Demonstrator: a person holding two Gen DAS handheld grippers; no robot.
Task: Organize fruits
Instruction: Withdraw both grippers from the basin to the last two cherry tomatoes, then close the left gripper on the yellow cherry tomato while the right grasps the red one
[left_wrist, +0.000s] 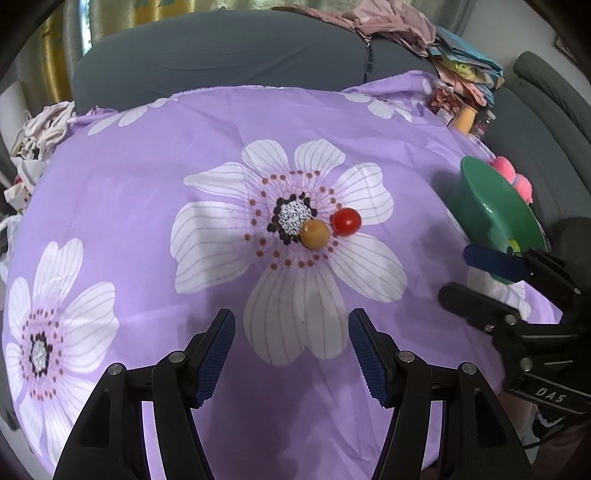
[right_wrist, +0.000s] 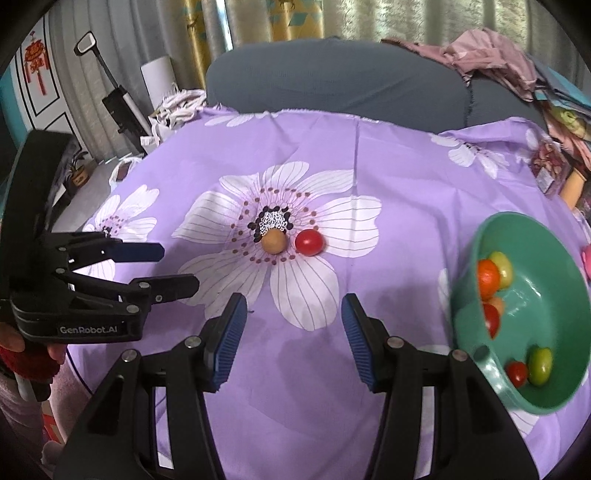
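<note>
While both jaws stand spread and empty, left gripper (right_wrist: 177, 267) reads "GenRobot.AI".

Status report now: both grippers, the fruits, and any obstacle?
Left gripper open, empty. Right gripper open, empty. Red tomato and brown fruit side by side on the purple cloth, outside the green bowl. Path to them clear.
</note>
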